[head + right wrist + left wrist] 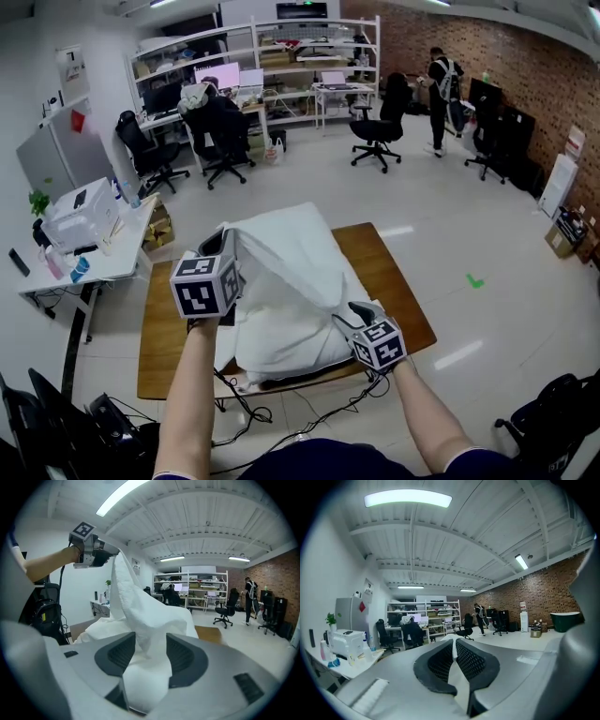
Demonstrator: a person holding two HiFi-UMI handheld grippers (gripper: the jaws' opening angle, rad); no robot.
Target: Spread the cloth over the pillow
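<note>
A white cloth (291, 253) lies over a white pillow (281, 349) on a wooden table (398, 281). My left gripper (228, 242) is raised above the pillow's left side and is shut on a corner of the cloth, lifting it into a peak. In the left gripper view a thin white edge of the cloth (453, 645) shows between the closed pads of that gripper (453, 652). My right gripper (352, 315) is low at the pillow's near right corner. Its jaws stand fairly wide, with a thick fold of cloth (140, 616) filling the gap of the right gripper (151, 652). The right gripper view also shows the left gripper (111, 551) held high.
The table stands on an office floor. A white desk (89, 262) with a printer is to the left. Office chairs (375, 131) and shelving (281, 56) are farther back, where a person (441, 89) stands. Cables (281, 412) hang below the table's near edge.
</note>
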